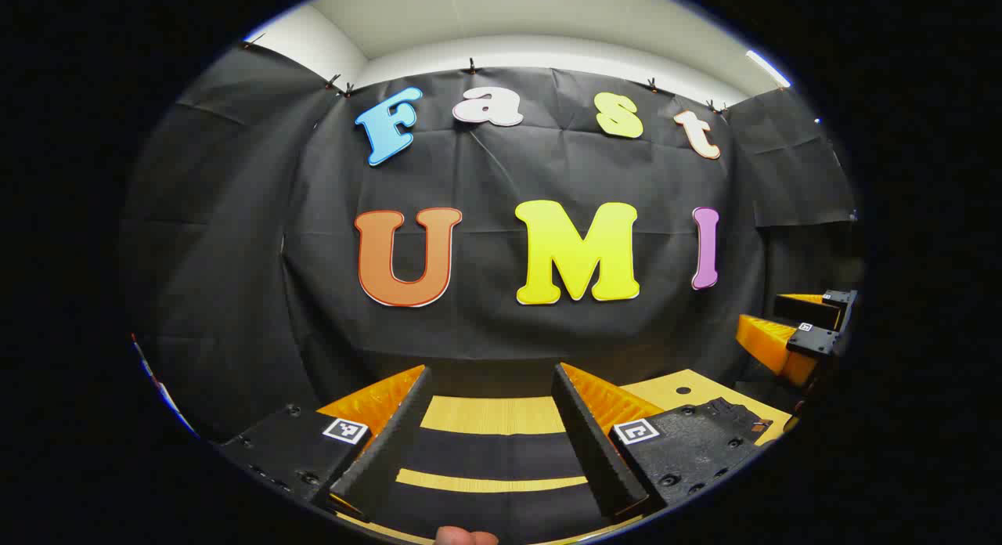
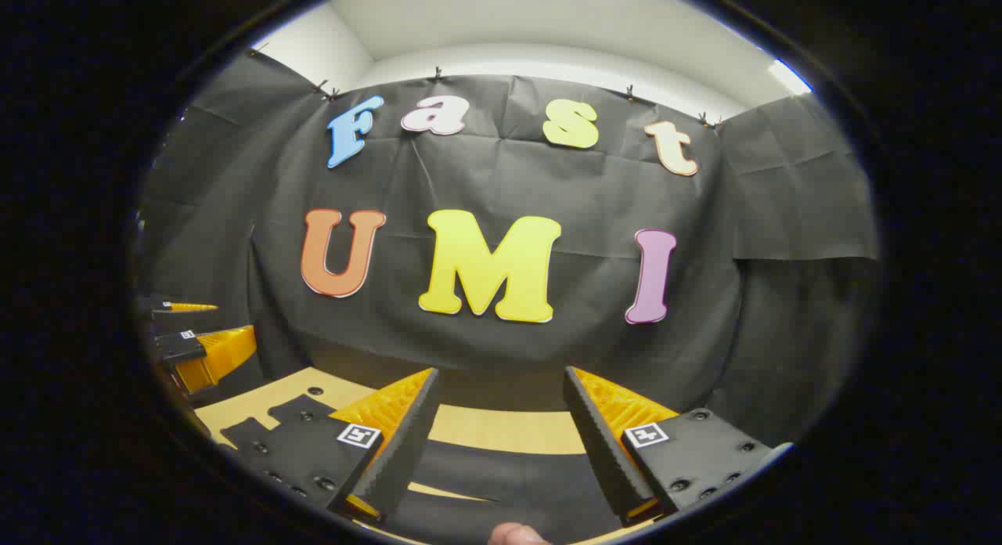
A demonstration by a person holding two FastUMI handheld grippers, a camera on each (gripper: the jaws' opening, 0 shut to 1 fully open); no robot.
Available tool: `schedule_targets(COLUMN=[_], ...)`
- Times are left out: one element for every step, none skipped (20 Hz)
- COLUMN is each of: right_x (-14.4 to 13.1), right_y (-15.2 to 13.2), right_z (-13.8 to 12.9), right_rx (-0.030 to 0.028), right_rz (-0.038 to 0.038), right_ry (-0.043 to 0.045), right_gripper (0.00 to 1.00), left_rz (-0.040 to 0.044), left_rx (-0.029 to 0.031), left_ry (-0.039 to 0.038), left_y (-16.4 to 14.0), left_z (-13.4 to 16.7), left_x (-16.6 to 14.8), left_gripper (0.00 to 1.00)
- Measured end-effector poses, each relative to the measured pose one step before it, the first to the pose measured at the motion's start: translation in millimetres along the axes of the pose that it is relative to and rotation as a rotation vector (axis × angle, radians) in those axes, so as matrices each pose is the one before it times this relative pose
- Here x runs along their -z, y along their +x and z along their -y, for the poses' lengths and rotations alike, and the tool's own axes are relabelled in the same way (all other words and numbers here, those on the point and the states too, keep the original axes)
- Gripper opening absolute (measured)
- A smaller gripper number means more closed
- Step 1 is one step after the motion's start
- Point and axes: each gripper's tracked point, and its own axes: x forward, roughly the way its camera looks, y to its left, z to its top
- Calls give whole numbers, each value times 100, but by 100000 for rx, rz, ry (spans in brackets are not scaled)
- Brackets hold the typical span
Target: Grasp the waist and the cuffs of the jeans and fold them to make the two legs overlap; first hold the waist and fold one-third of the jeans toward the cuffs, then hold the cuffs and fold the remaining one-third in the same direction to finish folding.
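Dark jeans (image 1: pixel 489 453) lie flat on the wooden table (image 1: pixel 493 414), low in the left gripper view between my fingers. A thin strip of table shows through between two dark bands of cloth. My left gripper (image 1: pixel 491 373) is open above them, holding nothing. In the right gripper view the jeans (image 2: pixel 509 474) lie under my right gripper (image 2: pixel 501 373), which is also open with nothing in it. Each gripper appears at the edge of the other's view: the right gripper (image 1: pixel 806 326) far right, the left gripper (image 2: pixel 196 345) far left.
The black cloth wall (image 1: pixel 501 326) stands just beyond the table's far edge. Bare wood (image 2: pixel 501 431) runs between the jeans and that wall. A fingertip (image 1: pixel 466 535) pokes in at the bottom edge, and another fingertip (image 2: pixel 513 533) in the right gripper view.
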Motion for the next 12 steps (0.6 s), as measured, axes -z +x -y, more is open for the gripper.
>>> schedule_targets(right_x=[5,-122,-78,-148,-68,-141,-96,-190,-15,1,248,137], right_y=[-7,104,55,202,102,298,309,237,193,222,116,92], right_z=[239,133,109,29,92,117,80,129,246,69,124,134], right_rx=[-5,-270,-214,-442,-411,-358,-278,54,50,-41,100,167], right_rz=[181,535,515,172,271,10,209,404,216,3,-496,-321], right_ry=[-393,-252,-317,-110,-110,-80,0,114,375,375,13,20], right_gripper=[97,96,96,97,97,97,97,97,97,97,96,97], left_rz=[144,64,265,270,-241,-274,93,-187,-305,-124,78,38], left_rx=[-54,-4,-279,-763,-480,-749,-766,-697,-604,-444,-423,-135], left_ry=[-263,-265,-282,-196,-218,-398,-596,-438,-133,59,133,63], left_y=[107,223,196,187,20,77,-68,147,195,103,6,140], left_z=[104,142,151,31,-63,-159,-117,-70,157,-160,-92,168], left_x=[-116,-104,-219,-197,9,73,-17,-121,157,61,-46,38], left_gripper=[98,98,98,98,98,98,98,98,98,98,98,98])
